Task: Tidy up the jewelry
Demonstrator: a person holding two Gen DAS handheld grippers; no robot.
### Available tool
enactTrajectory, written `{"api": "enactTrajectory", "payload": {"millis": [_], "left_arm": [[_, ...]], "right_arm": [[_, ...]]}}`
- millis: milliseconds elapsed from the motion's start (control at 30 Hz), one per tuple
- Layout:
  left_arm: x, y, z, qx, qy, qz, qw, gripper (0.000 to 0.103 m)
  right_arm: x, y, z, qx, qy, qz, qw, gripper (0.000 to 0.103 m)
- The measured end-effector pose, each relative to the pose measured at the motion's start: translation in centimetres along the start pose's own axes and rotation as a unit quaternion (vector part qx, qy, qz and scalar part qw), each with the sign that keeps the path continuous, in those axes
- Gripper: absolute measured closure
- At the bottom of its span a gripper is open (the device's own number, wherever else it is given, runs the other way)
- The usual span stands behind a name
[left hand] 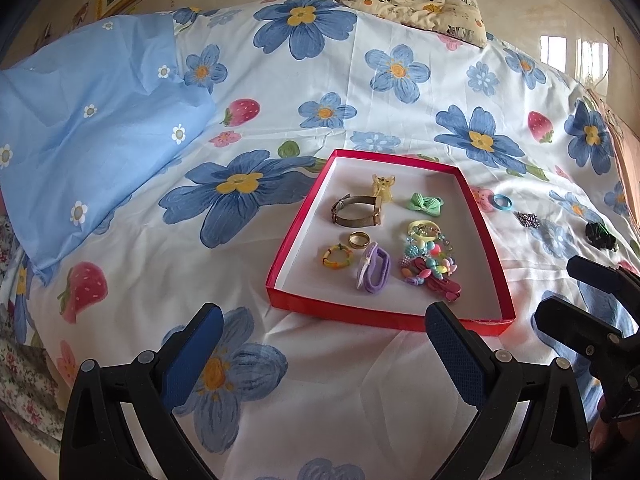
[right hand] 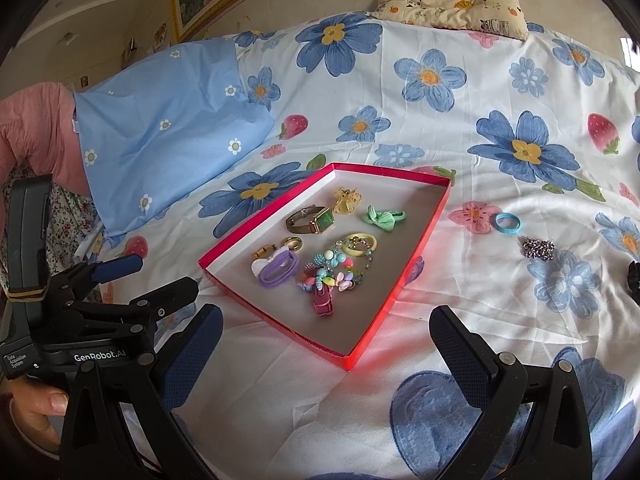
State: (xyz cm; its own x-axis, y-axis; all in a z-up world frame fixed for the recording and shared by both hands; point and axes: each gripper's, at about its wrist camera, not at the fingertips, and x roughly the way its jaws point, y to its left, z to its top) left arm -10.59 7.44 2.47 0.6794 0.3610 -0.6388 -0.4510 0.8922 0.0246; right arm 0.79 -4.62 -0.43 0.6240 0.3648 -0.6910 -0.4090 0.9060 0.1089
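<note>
Two hand-held grippers, left (left hand: 324,344) and right (right hand: 326,346), we hold wide apart, gripping nothing | red box (right hand: 376,316) on bed (right hand: 480,92) holds watch (right hand: 310,221), rings, beads | blue ring (right hand: 507,223), sparkly clip (right hand: 539,248) lie beside box

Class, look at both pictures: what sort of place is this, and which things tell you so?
Most likely a bedroom: the red tray of jewelry sits on a bed with a flowered sheet, a blue pillow and a small panda-print pillow.
</note>
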Motion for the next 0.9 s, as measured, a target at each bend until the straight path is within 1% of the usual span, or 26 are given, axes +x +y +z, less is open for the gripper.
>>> {"api": "enactTrajectory", "payload": {"millis": [900], "left_arm": [[0.76,-0.15,0.66,0.0,0.011,-0.005,0.9999,0.001]], "right_arm": [[0.55,-0.45,0.17,0.004,0.008,-0.001,1.0,0.0]]}}
